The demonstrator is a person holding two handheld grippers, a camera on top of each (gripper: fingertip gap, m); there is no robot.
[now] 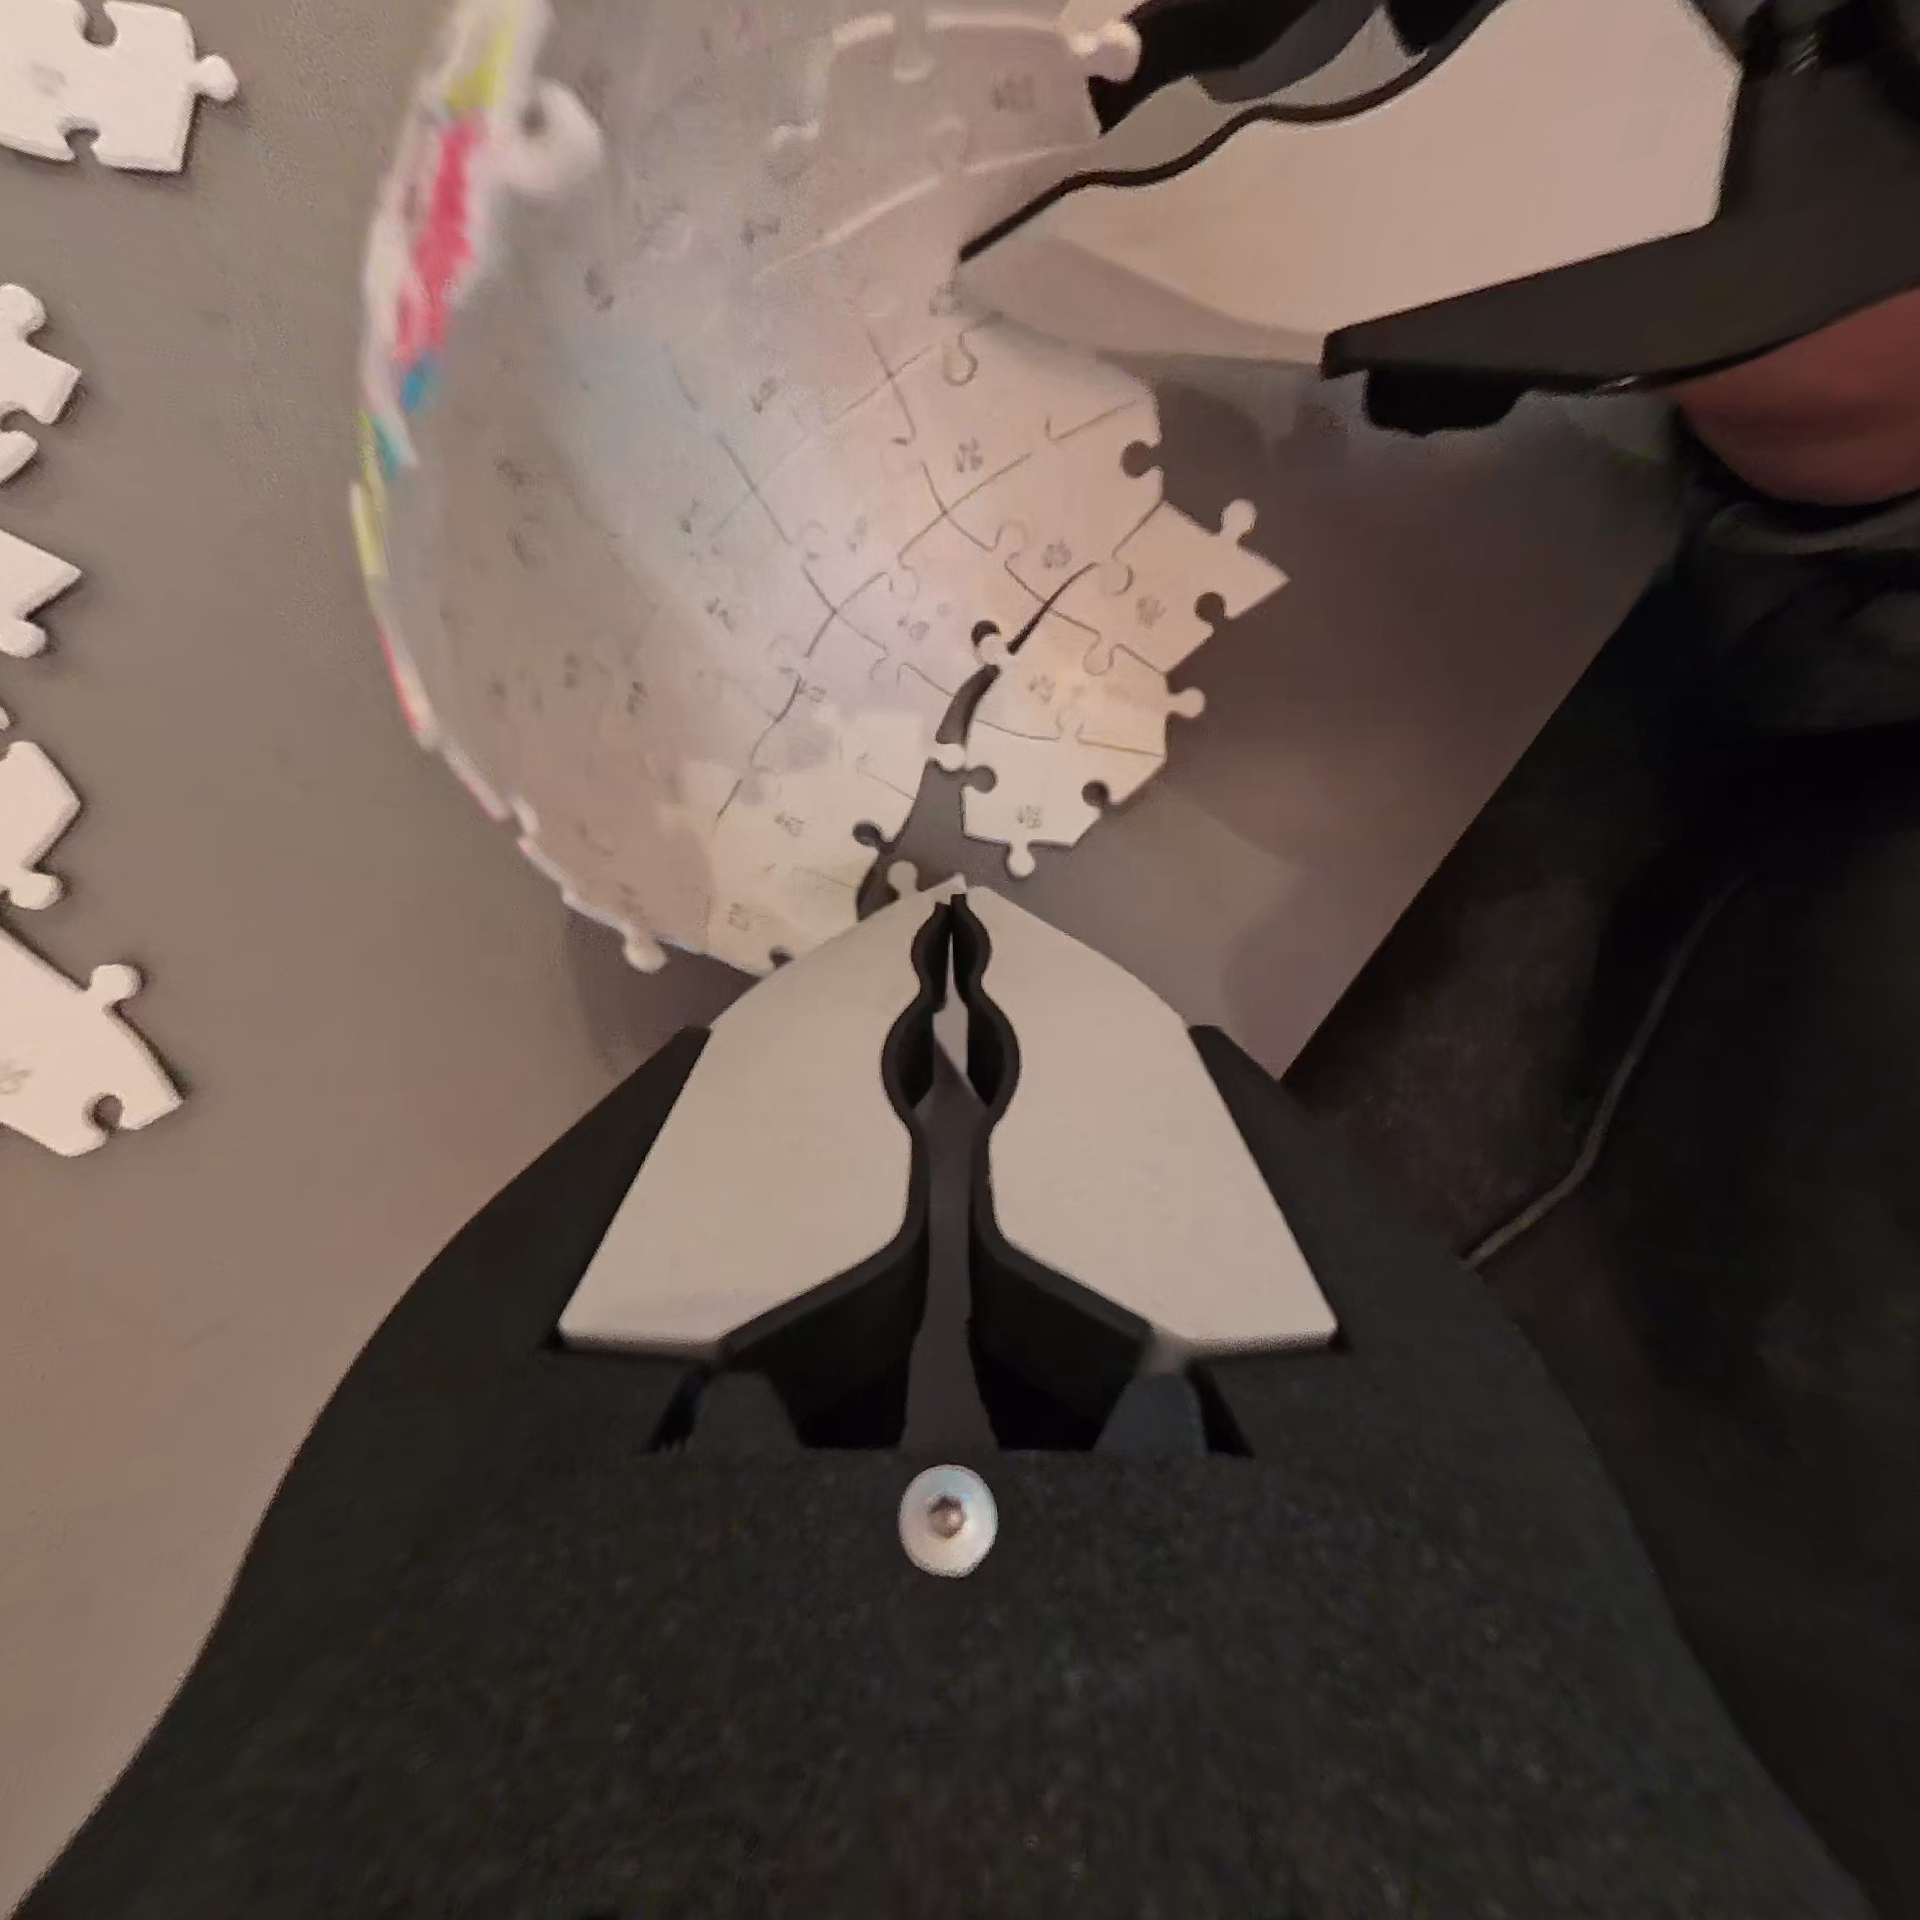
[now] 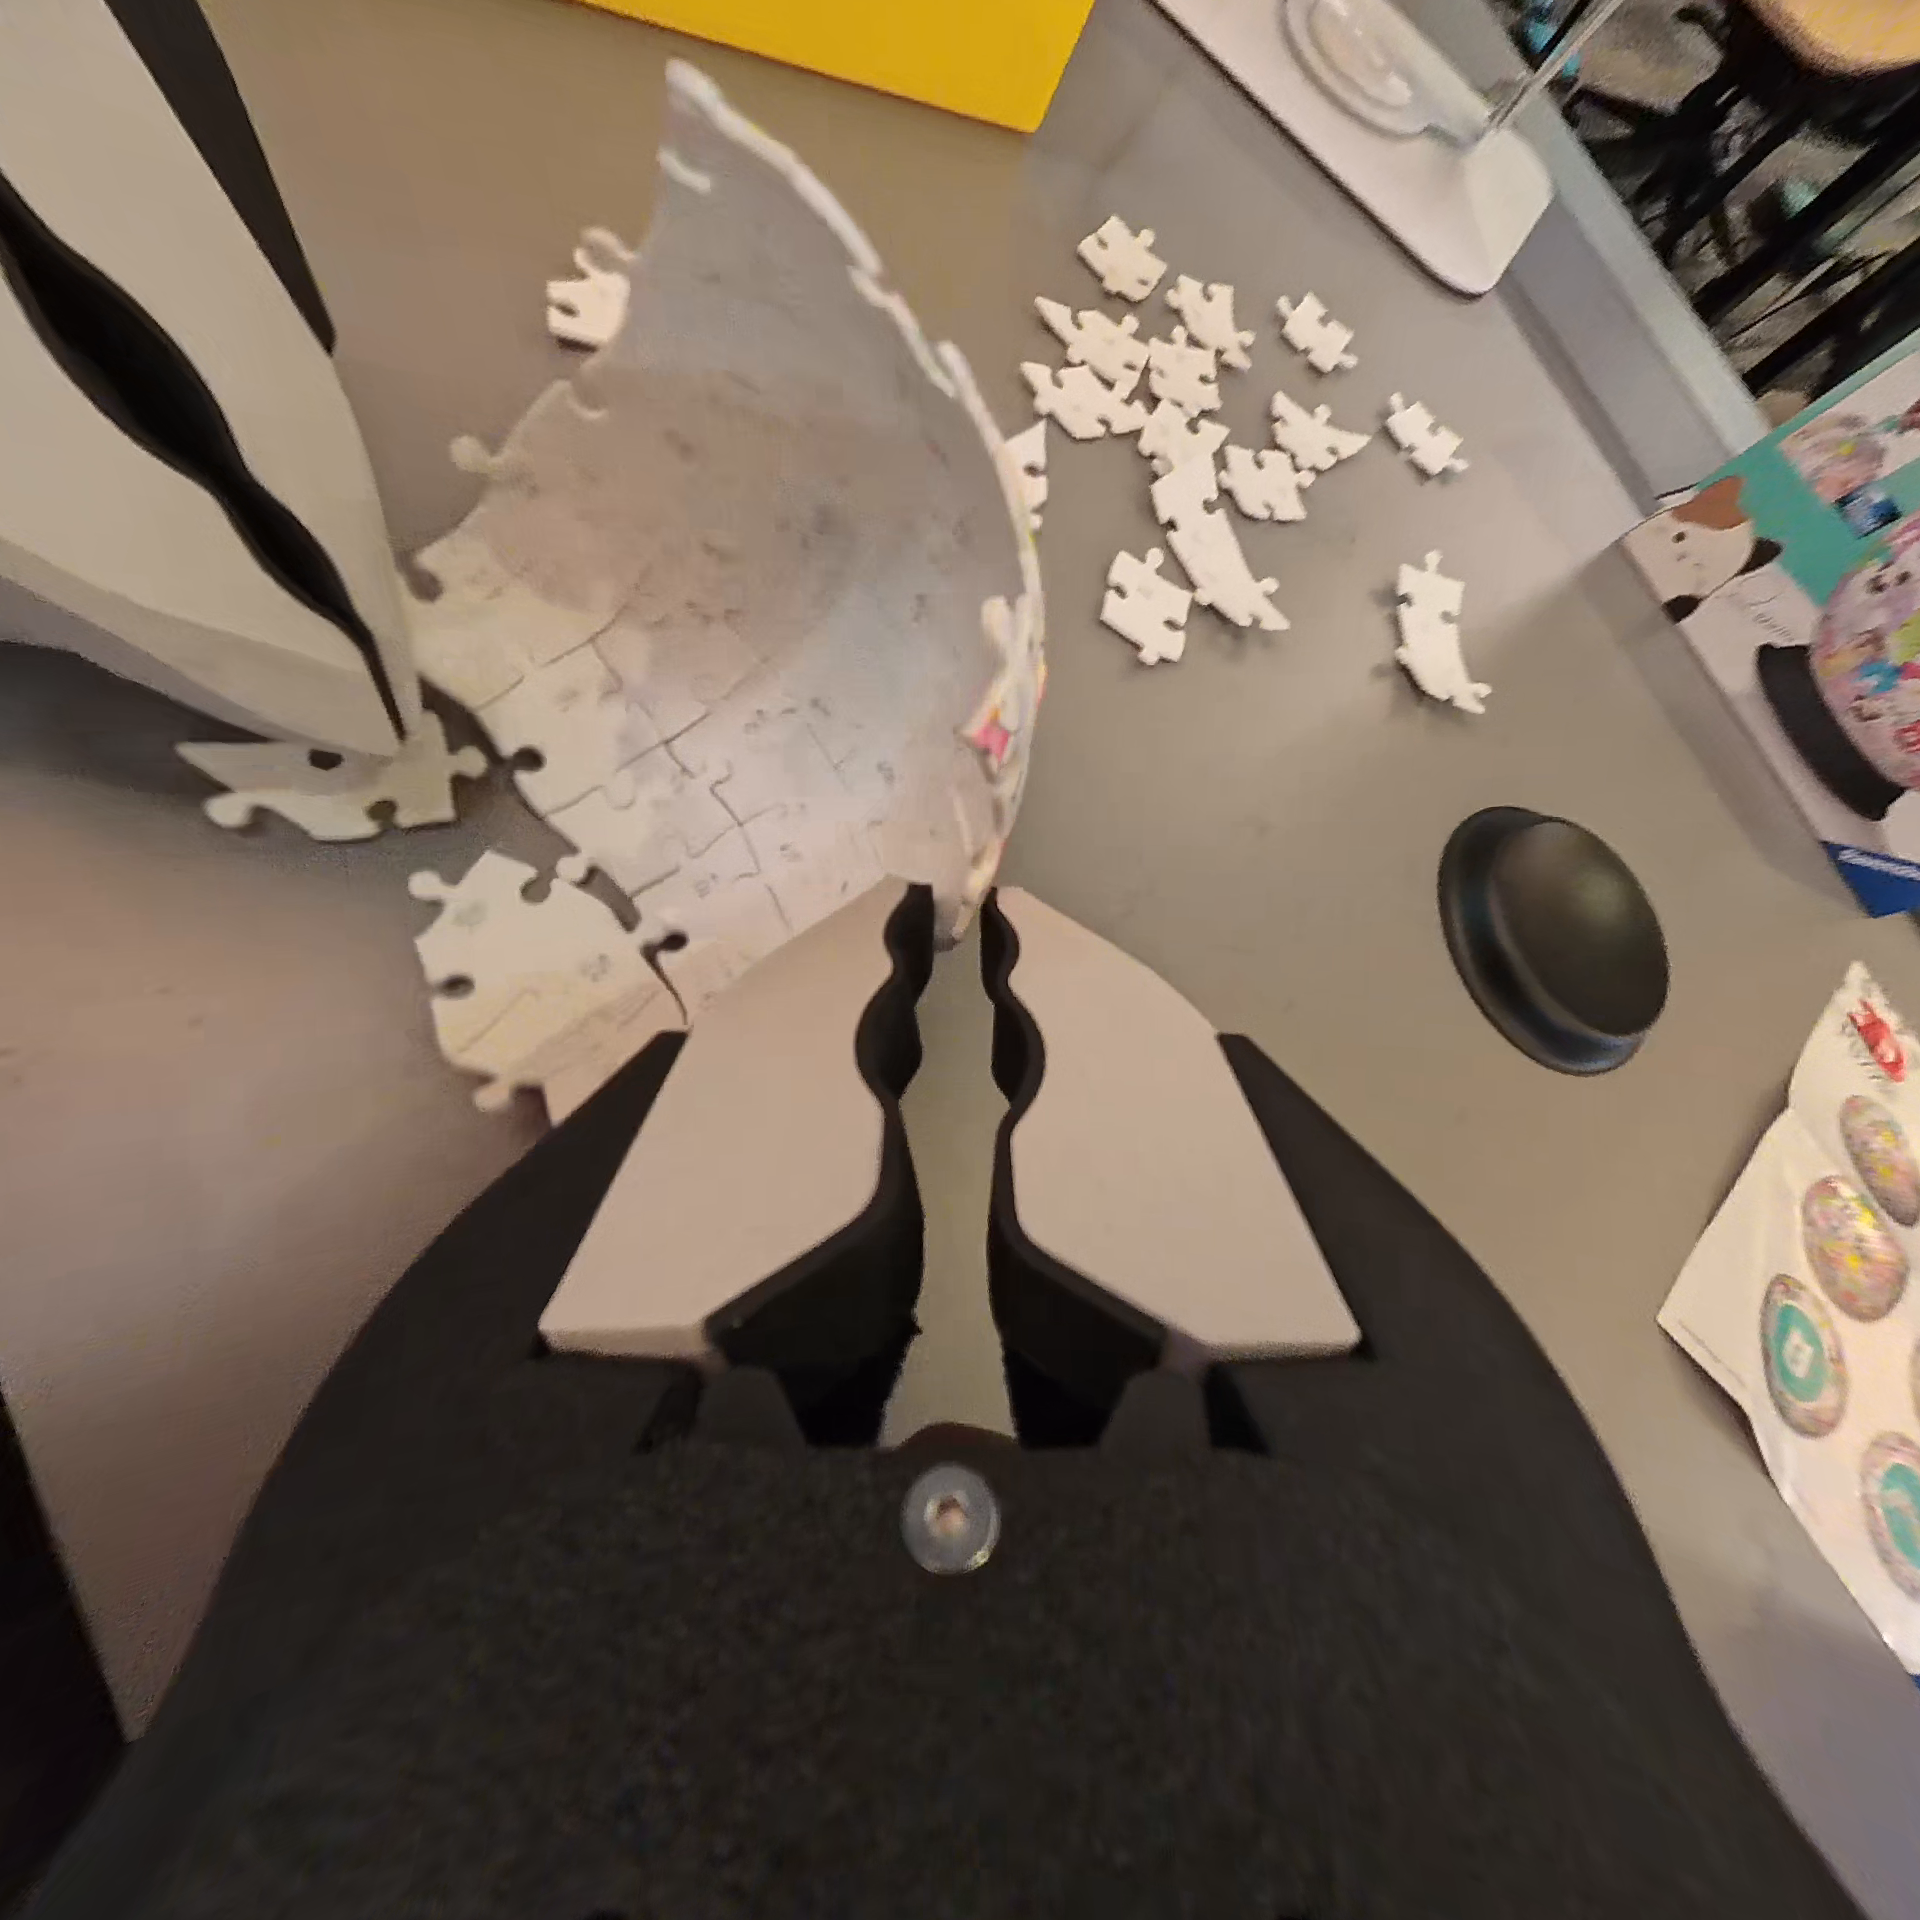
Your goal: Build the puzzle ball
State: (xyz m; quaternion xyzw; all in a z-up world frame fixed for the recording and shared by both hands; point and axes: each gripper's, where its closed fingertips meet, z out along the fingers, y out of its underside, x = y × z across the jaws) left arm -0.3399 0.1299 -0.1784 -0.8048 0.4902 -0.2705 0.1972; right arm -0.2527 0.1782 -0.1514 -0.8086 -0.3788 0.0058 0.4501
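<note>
- Left gripper: jaws closed, pinching the shell's lower edge.
- Right gripper: jaws narrowly parted around the shell's rim.
- Shell: part-built, white inside showing, held between both grippers above the table.
- Loose pieces: scattered on the table.

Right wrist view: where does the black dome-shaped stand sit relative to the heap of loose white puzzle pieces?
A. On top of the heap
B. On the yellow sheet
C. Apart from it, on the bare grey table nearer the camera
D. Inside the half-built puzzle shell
C: the black dome-shaped stand rests alone on the grey table, clear of the loose white puzzle pieces that lie farther back.
</note>
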